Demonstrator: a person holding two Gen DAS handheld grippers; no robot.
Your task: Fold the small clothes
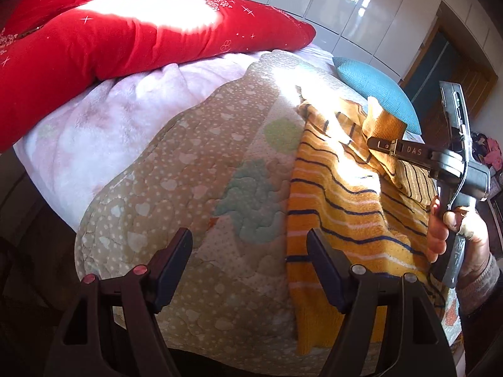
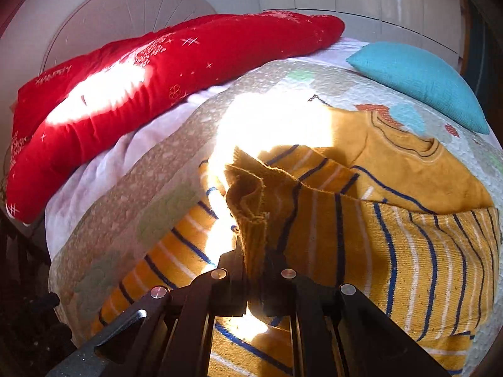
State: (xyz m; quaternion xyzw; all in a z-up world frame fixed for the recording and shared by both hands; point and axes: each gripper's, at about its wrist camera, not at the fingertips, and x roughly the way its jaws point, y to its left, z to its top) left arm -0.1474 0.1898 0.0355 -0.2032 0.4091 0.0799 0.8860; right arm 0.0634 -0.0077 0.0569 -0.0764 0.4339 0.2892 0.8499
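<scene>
A small yellow sweater with dark blue and white stripes point(image 1: 339, 201) lies on the quilted bedspread point(image 1: 188, 169). My left gripper point(image 1: 250, 248) is open and empty, its right finger over the sweater's near left edge. My right gripper point(image 2: 256, 251) is shut on the sweater's sleeve cuff point(image 2: 251, 201) and holds it up over the striped body point(image 2: 408, 257). The collar point(image 2: 405, 138) lies beyond. In the left wrist view the right gripper point(image 1: 382, 146) shows at the right, pinching the cuff point(image 1: 385, 122), with the hand on its handle.
A long red pillow point(image 1: 103, 37) lies across the head of the bed on a pale pink blanket point(image 1: 103, 125). A teal cushion point(image 2: 418, 78) sits at the far right. White glossy cabinets point(image 1: 361, 9) stand behind. The bed edge drops off at the left.
</scene>
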